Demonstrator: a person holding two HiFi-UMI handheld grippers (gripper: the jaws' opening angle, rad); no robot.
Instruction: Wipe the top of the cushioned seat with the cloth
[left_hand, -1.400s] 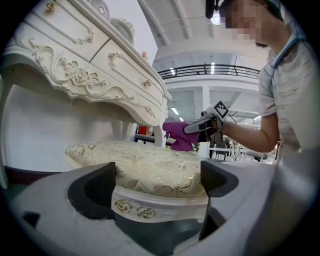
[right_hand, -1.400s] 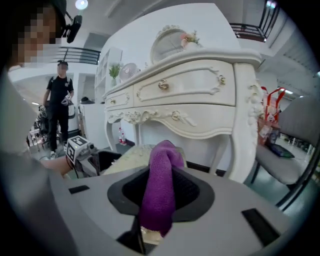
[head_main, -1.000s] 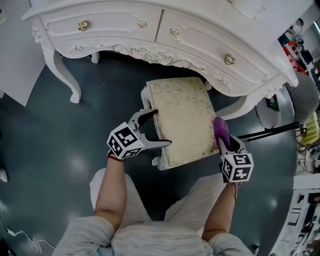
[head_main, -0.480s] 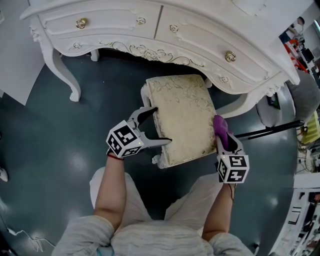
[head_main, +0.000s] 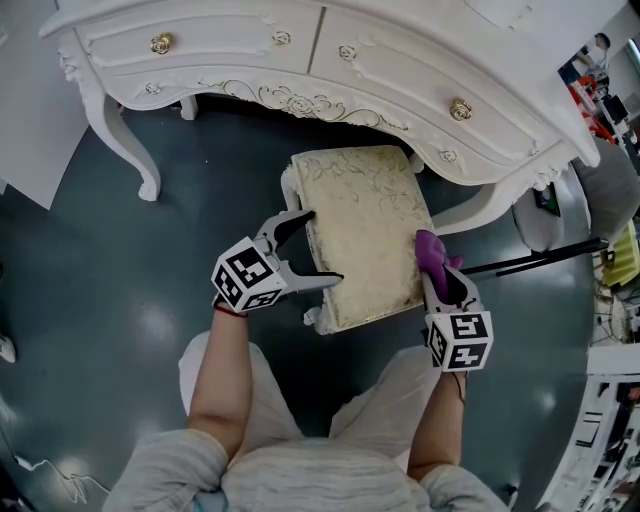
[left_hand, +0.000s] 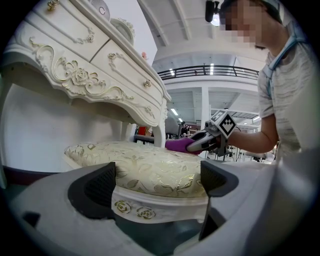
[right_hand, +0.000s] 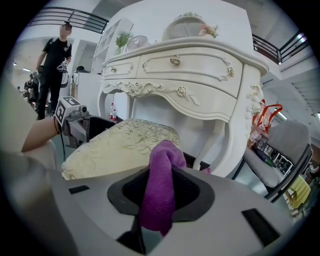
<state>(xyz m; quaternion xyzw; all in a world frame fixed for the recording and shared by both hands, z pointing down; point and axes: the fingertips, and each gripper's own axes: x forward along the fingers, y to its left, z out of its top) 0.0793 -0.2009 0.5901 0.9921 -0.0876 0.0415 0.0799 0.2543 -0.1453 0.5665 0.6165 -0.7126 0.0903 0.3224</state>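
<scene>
Right gripper pinches your cloth at the seat edge, left gripper gapes round it; most of the top looks unwiped.

We can read no words, numbers or brand names anywhere. The nearest thing to print is the black-and-white square markers on the cubes of the left gripper and the right gripper: coded patterns, not letters. A pale print on a standing person's dark shirt and another on a red bag are too small to read.
</scene>
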